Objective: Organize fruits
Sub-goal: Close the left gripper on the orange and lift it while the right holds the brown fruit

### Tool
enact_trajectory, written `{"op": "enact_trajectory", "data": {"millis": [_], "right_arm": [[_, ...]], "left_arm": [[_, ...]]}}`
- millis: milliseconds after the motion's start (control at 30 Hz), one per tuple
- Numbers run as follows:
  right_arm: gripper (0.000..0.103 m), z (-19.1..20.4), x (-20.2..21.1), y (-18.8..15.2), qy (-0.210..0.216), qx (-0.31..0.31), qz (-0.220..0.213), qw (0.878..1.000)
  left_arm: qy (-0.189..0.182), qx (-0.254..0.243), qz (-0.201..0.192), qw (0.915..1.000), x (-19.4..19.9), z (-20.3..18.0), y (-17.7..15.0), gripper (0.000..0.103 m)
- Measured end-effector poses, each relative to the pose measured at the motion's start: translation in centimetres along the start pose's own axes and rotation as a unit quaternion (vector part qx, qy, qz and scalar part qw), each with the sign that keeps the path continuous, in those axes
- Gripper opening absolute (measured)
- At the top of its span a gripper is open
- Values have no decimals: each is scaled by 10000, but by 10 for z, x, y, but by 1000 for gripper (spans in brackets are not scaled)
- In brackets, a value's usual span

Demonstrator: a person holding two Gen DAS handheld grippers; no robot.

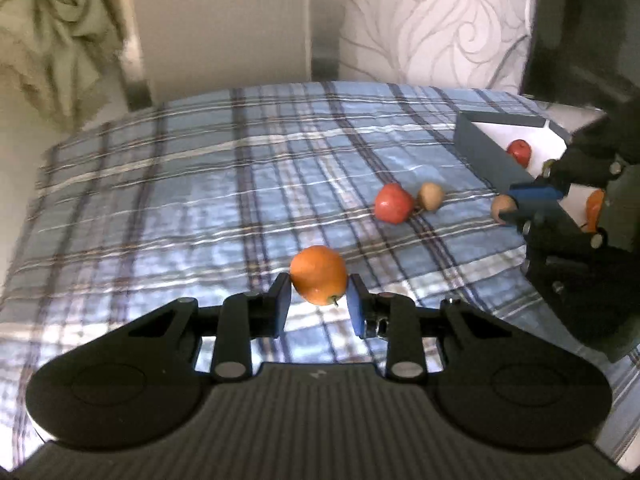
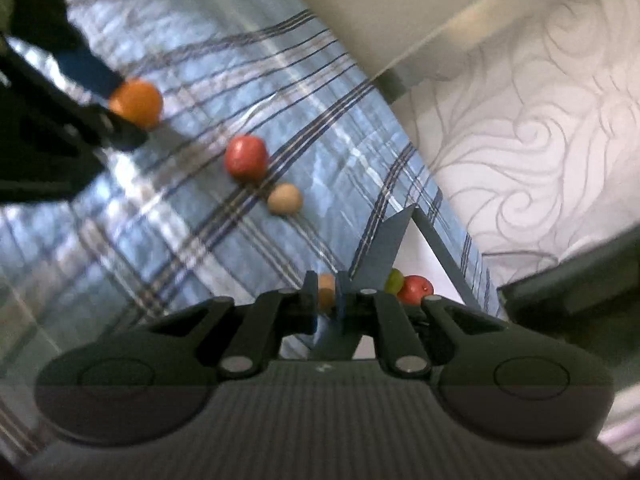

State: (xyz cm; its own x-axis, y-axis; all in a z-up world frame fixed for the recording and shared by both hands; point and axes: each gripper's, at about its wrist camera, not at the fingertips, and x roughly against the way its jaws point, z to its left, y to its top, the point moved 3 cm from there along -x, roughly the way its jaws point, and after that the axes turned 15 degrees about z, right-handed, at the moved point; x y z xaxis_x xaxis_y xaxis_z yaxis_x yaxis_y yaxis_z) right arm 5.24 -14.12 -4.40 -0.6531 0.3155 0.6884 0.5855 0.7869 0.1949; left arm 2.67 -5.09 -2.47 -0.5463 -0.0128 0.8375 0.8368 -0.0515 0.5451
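Flanking orange (image 1: pixel 319 274), left tool (image 1: pixel 319 305); box wall (image 1: pixel 490 156) well apart.

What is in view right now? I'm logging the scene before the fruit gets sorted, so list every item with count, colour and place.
Orange: one, orange, between the left gripper's pads.
Apple: one, red, on the cloth.
Tan fruit: one, beside that apple.
Small tan fruit: one, in the right gripper.
Box: one, dark blue with white floor, holding a red, an orange and a greenish fruit.
Cloth: one, blue plaid.
Left gripper: black, blue pads.
Right gripper: same.
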Motion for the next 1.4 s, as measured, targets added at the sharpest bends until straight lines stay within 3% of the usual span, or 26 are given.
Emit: {"op": "enact_trajectory", "data": {"millis": [33, 67, 133, 267, 333, 367, 467, 533, 667, 733, 767, 833, 900, 967, 1033, 1133, 1200, 1400], "right_arm": [[39, 2, -2, 0, -35, 204, 28, 9998], [51, 5, -6, -1, -103, 452, 87, 9989], [64, 11, -10, -5, -532, 974, 25, 9938], [61, 6, -15, -1, -487, 1169, 40, 9919], [30, 5, -21, 2, -379, 1325, 103, 9904], [25, 7, -25, 1, -330, 1391, 147, 9896], [25, 13, -28, -4, -544, 1510, 28, 9870], [25, 11, -23, -4, -468, 1321, -10, 9901], [25, -5, 11, -1, 73, 417, -351, 9985], [25, -20, 28, -3, 734, -385, -546, 9951], [25, -28, 34, -7, 1117, -835, -618, 9883], [25, -44, 40, -21, 2048, -1883, -800, 9572], [25, -53, 40, -37, 2846, -2663, -1033, 9151], [25, -58, 34, -57, 3569, -3412, -1244, 8607], [25, -56, 31, -71, 3892, -3830, -1296, 8277], [25, -58, 35, -85, 4047, -4091, -1313, 8072], [25, -65, 41, -94, 4128, -4128, -1325, 8010], [25, -106, 60, -123, 4138, -4042, -1530, 8012]], "left_arm": [[-12, 170, 13, 9999, 4, 2, -4, 35], [-33, 289, 35, 9996, 6, 3, -8, 35], [-23, 370, 50, 9993, 9, 4, -15, 35], [17, 432, 141, 9990, 7, 5, -22, 35], [-13, 387, 160, 9991, 6, 7, -22, 35], [-8, 331, 146, 9993, 6, 7, -21, 35], [-41, 174, 175, 9997, 4, 9, -17, 35], [-69, 67, 246, 9996, -1, 11, -13, 35], [-109, -270, 297, 9991, -4, 11, -8, 36], [-115, -459, 309, 9984, -6, 10, -6, 36], [-102, -593, 293, 9978, -7, 8, -6, 36], [-92, -847, 225, 9961, -7, 8, -7, 36], [-81, -1024, 167, 9946, -7, 7, -8, 36], [-45, -1103, 167, 9937, -7, 5, -7, 36], [19, -1151, 227, 9931, -8, 2, -5, 36], [10, -1060, 360, 9937, -10, 2, 1, 36], [-46, -801, 440, 9958, -11, 4, 4, 36], [109, 35, 428, 9990, 3, 4, -2, 35]]}}
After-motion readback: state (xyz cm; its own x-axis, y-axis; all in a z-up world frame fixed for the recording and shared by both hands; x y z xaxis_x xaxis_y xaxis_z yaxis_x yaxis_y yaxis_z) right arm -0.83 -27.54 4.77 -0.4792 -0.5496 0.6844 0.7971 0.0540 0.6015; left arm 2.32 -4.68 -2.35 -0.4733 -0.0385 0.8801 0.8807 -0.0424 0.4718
